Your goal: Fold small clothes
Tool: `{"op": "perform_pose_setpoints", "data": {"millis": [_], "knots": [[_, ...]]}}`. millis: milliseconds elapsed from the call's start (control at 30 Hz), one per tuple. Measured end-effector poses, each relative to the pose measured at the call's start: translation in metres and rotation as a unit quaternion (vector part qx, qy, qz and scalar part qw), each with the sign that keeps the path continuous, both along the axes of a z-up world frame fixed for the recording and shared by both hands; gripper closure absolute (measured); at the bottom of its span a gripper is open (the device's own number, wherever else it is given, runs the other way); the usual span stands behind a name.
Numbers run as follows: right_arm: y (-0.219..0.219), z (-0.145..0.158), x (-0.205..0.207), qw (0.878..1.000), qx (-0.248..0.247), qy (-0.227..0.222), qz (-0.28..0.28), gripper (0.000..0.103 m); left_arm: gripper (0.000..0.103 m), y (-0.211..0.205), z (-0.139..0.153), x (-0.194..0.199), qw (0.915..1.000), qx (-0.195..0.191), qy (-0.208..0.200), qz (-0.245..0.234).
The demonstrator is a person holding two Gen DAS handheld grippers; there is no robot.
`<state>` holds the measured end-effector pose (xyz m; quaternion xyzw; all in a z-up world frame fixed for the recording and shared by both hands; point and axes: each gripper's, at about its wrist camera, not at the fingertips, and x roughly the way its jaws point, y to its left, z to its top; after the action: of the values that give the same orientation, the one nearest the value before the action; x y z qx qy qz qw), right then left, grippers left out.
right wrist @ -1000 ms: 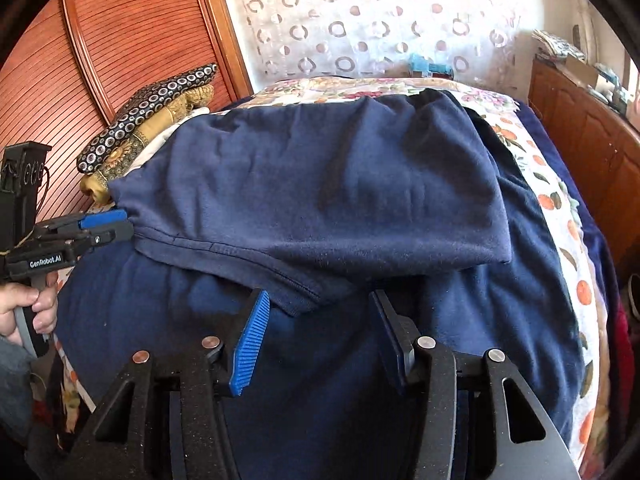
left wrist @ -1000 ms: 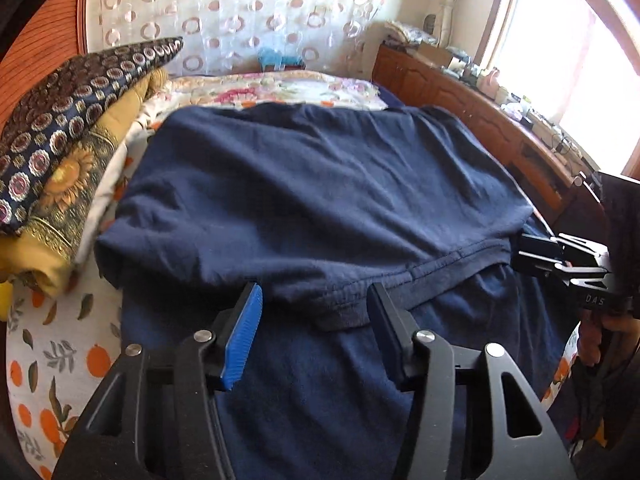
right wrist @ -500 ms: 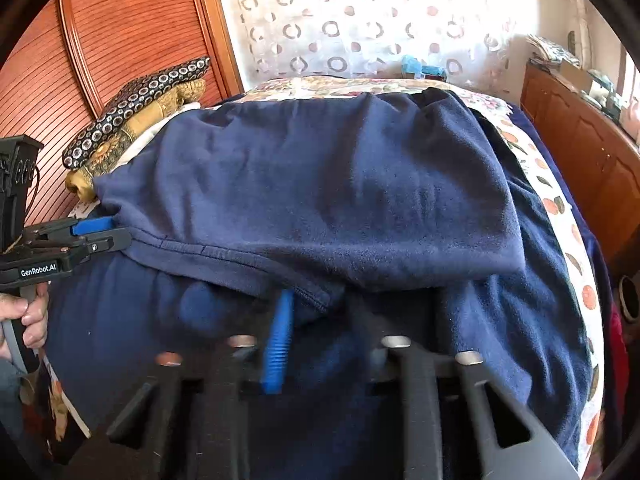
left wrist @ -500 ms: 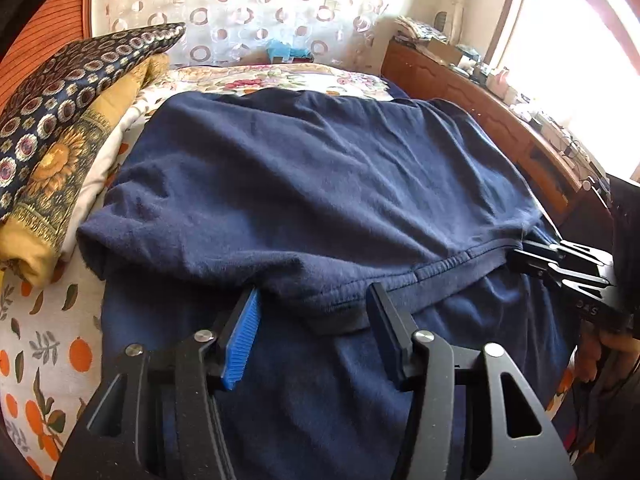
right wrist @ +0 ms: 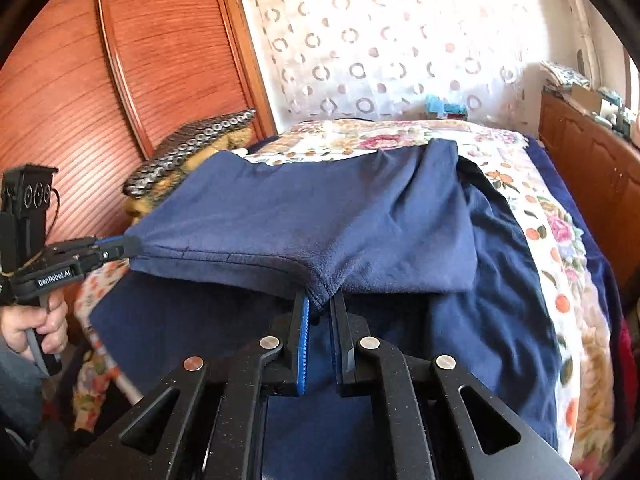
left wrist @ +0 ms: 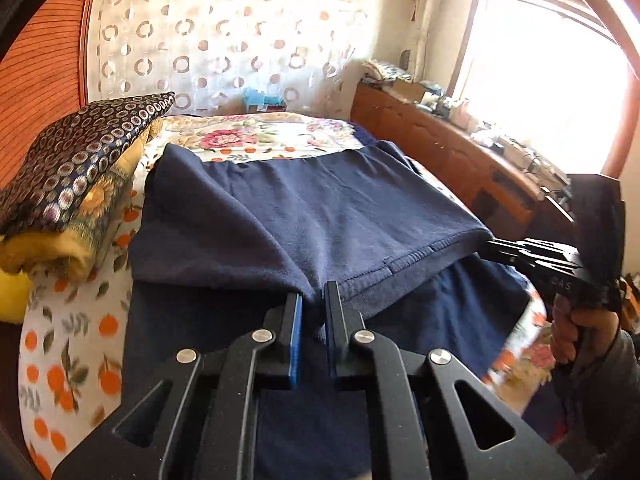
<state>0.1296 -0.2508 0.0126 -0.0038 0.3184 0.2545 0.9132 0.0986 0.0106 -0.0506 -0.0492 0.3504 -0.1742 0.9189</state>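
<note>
A navy blue garment (left wrist: 320,208) lies spread on the bed, its upper layer folded over a lower layer (left wrist: 460,308). My left gripper (left wrist: 313,298) pinches the near left corner of the upper layer's hem, and its jaws are closing on the cloth. My right gripper (right wrist: 320,300) pinches the near right corner the same way, its jaws also closing with cloth between the pads. Each gripper shows in the other view: the right gripper (left wrist: 490,245) and the left gripper (right wrist: 128,246), each held by a hand. The hem hangs taut between them, lifted off the lower layer (right wrist: 500,300).
The floral bedsheet (left wrist: 60,360) shows around the garment. Folded patterned cloths (left wrist: 72,184) are stacked at the left edge of the bed. A wooden cabinet (left wrist: 460,152) with clutter runs along the right, and a wooden slatted door (right wrist: 100,80) stands at the left.
Both grippers have gone from open to closed on the hem corners and risen. The upper layer has been pulled taut and toward me, uncovering floral sheet at the far end.
</note>
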Motion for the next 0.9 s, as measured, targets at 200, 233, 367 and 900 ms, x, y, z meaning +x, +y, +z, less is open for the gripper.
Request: {"op": "perform_pose_setpoints", "data": {"millis": [200, 233, 367, 900], "knots": [[-0.015, -0.008, -0.038, 1.0, 0.0, 0.014, 0.01, 0.094, 0.092, -0.002, -0.007, -0.035, 0.9998, -0.012, 0.013, -0.011], [-0.017, -0.009, -0.043, 1.0, 0.003, 0.019, 0.012, 0.094, 0.092, -0.002, -0.01, -0.041, 0.9997, -0.012, 0.016, -0.012], [-0.017, -0.003, -0.062, 0.999, 0.001, 0.021, 0.024, 0.094, 0.092, -0.007, -0.019, -0.053, 0.9996, 0.001, 0.027, -0.013], [-0.036, 0.003, -0.061, 1.0, -0.005, 0.027, 0.013, 0.074, 0.052, 0.02, -0.024, -0.061, 0.9994, 0.004, 0.023, 0.024]]}}
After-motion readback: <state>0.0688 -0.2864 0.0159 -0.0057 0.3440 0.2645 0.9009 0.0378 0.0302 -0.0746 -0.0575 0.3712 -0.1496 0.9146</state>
